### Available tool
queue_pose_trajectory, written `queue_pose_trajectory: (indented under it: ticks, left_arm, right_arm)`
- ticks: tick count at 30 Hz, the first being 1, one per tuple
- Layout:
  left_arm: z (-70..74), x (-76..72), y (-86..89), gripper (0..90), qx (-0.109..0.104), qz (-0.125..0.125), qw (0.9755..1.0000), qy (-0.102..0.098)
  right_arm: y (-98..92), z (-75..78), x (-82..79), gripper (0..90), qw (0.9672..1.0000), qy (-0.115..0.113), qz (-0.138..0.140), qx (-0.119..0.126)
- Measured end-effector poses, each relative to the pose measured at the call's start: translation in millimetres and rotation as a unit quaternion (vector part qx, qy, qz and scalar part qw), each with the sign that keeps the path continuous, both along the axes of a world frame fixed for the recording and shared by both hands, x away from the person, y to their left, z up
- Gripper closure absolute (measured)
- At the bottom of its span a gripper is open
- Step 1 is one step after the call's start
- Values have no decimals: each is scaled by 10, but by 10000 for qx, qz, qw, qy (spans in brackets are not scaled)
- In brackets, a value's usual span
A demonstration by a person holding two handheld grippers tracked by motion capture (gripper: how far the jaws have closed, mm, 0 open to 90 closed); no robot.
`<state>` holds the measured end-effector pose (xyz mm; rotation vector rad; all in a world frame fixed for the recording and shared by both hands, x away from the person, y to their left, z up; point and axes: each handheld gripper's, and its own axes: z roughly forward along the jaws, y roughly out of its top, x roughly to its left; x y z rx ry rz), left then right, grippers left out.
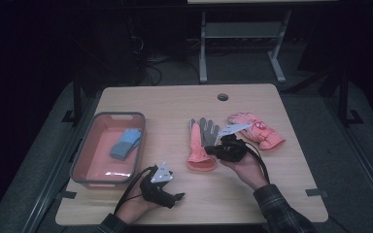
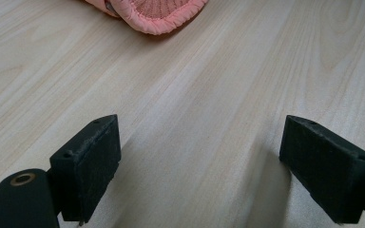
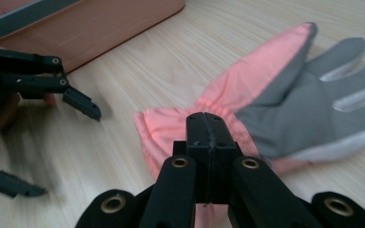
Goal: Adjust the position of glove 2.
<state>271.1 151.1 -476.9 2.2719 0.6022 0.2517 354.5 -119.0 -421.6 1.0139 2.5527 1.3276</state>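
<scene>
The work in hand looks like sorting gloves into the tray (image 1: 88, 154) at the left side of the desk (image 1: 175, 104). One blue glove (image 1: 126, 143) already lies inside the tray, so that part seems done. Two gloves are left on the desk, both to the right of the tray: a pink and grey glove (image 1: 201, 144) lying flat with its cuff toward the person, and, further right of the tray, a padded pink glove (image 1: 256, 130). The right gripper (image 3: 208, 142) sits at the cuff of the pink and grey glove with its jaws pressed fully together; in the right gripper view the cuff lies right behind and under the tips, but no fabric shows between the pads, so I cannot tell that it has caught any cloth. The left gripper (image 2: 197, 166) rests low over bare desk just right of the tray's near corner, jaws spread wide and holding nothing, the pink cuff lying ahead of it. By my judgement roughly a third is finished.
</scene>
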Motion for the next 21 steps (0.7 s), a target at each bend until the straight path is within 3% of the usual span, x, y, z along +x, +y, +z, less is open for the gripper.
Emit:
queue_pose_trajectory:
  ticks: [3,8,21]
  left_arm:
    - [1,-1,1,128,13,1,10000,4]
    - [1,0,1,128,18,-6,10000,7]
    - [-1,-1,-3,128,-14,5,10000,9]
  right_arm:
    - [91,-45,31,898,9998,-25,61,-181]
    - [82,-122,1,899,9996,111,86,-265]
    - [-251,-122,-239,898,9991,133,47,-400]
